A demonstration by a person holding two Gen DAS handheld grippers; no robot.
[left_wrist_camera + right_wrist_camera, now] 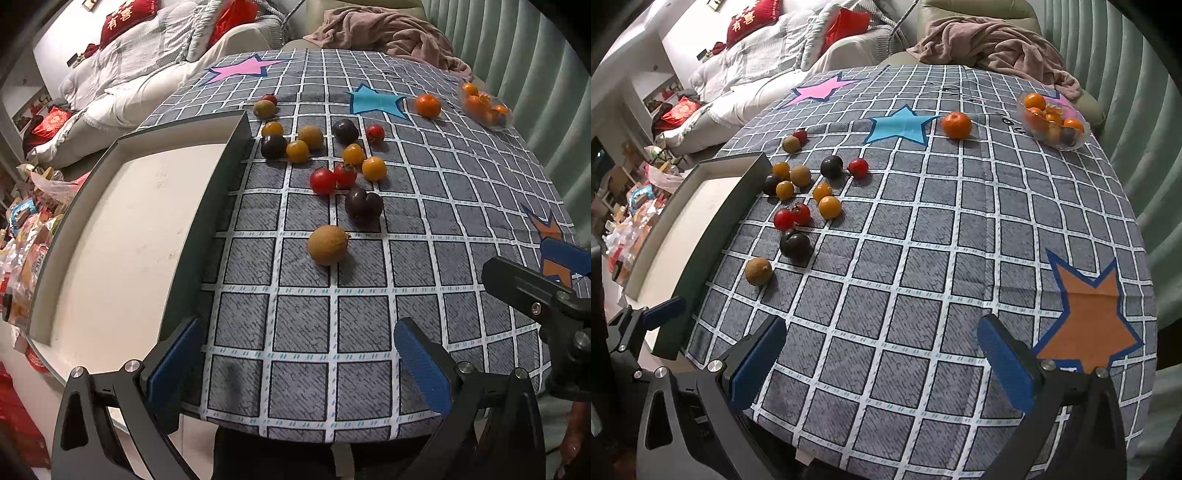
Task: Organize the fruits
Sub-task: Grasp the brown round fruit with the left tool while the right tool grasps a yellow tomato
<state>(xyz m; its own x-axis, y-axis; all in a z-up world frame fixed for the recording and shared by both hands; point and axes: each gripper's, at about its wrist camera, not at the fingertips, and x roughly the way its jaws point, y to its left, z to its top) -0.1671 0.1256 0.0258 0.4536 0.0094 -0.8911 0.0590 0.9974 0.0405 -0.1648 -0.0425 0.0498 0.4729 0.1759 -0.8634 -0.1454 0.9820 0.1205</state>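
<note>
Both hand-held grippers, left (299, 354) and right (882, 360), hang spread and empty near the counter (923, 258); fruit (798, 206) scattered beside the tray (129, 221), awaiting sorting

Even indoor light, soft short shadows, sharp centre, strong fisheye bending and dark corners.

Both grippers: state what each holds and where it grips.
Nothing is held. The left gripper and right gripper are both open over bare tablecloth.
</note>
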